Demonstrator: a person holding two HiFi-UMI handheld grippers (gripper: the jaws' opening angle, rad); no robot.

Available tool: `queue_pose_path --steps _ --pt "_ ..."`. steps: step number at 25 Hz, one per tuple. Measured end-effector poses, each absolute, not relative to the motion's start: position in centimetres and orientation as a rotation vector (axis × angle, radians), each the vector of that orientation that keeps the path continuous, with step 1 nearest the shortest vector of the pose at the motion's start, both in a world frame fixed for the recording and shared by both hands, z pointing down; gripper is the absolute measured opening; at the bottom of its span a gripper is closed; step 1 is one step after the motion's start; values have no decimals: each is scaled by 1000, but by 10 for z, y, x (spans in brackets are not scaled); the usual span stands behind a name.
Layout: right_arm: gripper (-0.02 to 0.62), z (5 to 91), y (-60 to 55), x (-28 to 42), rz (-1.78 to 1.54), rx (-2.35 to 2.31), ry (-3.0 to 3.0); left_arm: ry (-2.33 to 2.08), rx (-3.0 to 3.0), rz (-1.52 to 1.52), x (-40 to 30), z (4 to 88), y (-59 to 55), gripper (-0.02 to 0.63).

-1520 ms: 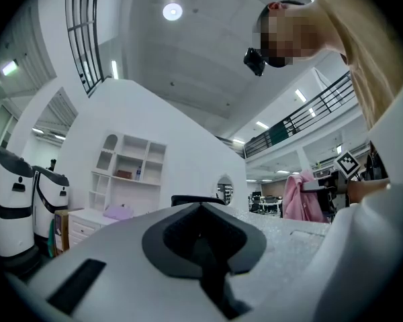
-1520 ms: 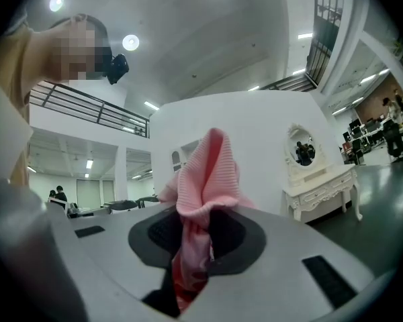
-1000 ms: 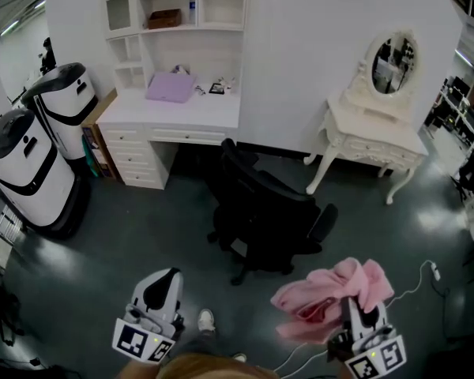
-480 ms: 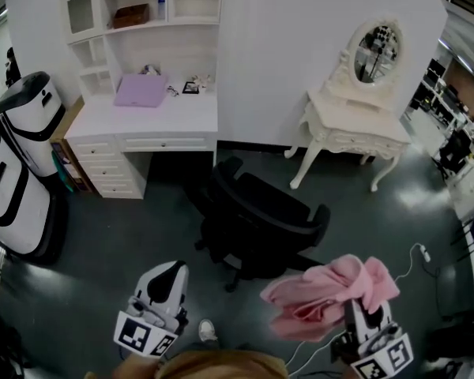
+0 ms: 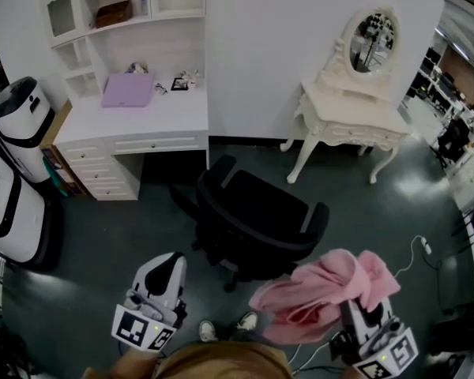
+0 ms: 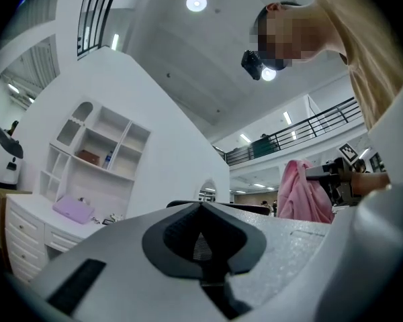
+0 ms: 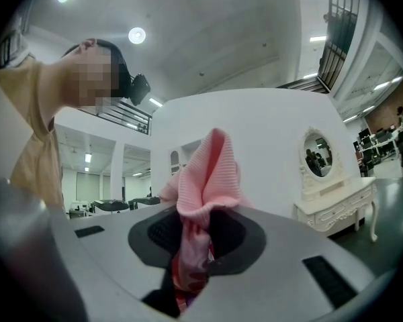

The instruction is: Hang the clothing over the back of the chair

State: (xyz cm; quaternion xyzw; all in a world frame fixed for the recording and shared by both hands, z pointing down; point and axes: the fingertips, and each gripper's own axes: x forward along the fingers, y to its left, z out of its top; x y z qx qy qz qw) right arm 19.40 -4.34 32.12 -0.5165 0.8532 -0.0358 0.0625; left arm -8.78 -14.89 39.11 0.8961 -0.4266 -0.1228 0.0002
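A black office chair [image 5: 253, 219] stands on the dark floor, its curved back turned towards me. Just below and to the right of it, bunched pink clothing [image 5: 324, 290] rises from my right gripper [image 5: 355, 316], which is shut on it. In the right gripper view a fold of the pink clothing [image 7: 205, 180] is pinched between the jaws of the right gripper [image 7: 195, 247]. My left gripper [image 5: 162, 279] is at the lower left, level with the chair's left side, shut with nothing in it. The left gripper view shows the closed left gripper [image 6: 201, 247] and the pink clothing [image 6: 301, 194] off to the right.
A white desk with shelves [image 5: 154, 121] carries a purple pad [image 5: 128, 90] behind the chair. A white dressing table with an oval mirror [image 5: 351, 117] stands to the right. White-and-black machines [image 5: 12, 144] line the left side. A cable [image 5: 420, 251] trails on the floor at right.
Both grippers have moved towards the chair, which now sits nearer and more central in the head view. The pink clothing stays in the right gripper, now closer to the chair's back.
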Motion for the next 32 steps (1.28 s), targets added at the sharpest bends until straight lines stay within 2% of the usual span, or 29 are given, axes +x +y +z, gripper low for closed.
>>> queue_pose_path --steps 7,16,32 --pt "80 304 -83 192 -110 -1382 2650 -1432 2825 -415 -77 363 -173 3" --pt "80 261 -133 152 -109 -1079 2759 -1477 2783 -421 -86 366 -187 3" --pt "83 190 -196 98 -94 -855 2769 -1518 2788 -452 -110 355 -176 3"
